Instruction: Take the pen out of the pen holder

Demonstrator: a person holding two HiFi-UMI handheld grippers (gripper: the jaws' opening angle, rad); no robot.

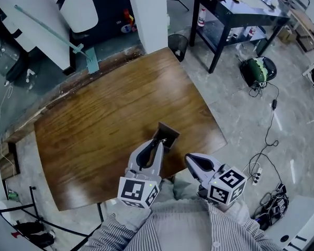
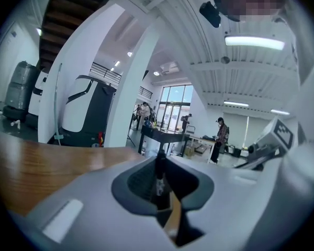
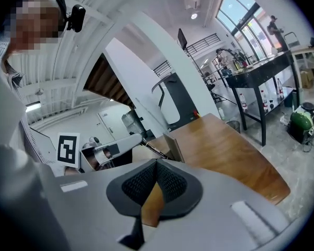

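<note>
A brown box-shaped pen holder [image 1: 167,134] stands near the front edge of the wooden table [image 1: 110,119]. My left gripper [image 1: 158,145] reaches it from the near side and is shut on a thin dark pen [image 2: 160,175], which stands upright between the pads. In the right gripper view the pen [image 3: 153,150] slants from the left gripper [image 3: 138,139] down behind the holder's rim [image 3: 174,146]. I cannot tell whether its lower end is still inside. My right gripper [image 1: 189,159] hangs just off the table's front edge, to the right of the holder, shut with nothing between its jaws.
Past the table's far right corner stands a dark desk [image 1: 235,9] with bottles under it, a bin [image 1: 178,45] beside it. A green-and-black machine [image 1: 257,71] and cables lie on the floor at right. A white pillar [image 1: 146,14] rises behind the table.
</note>
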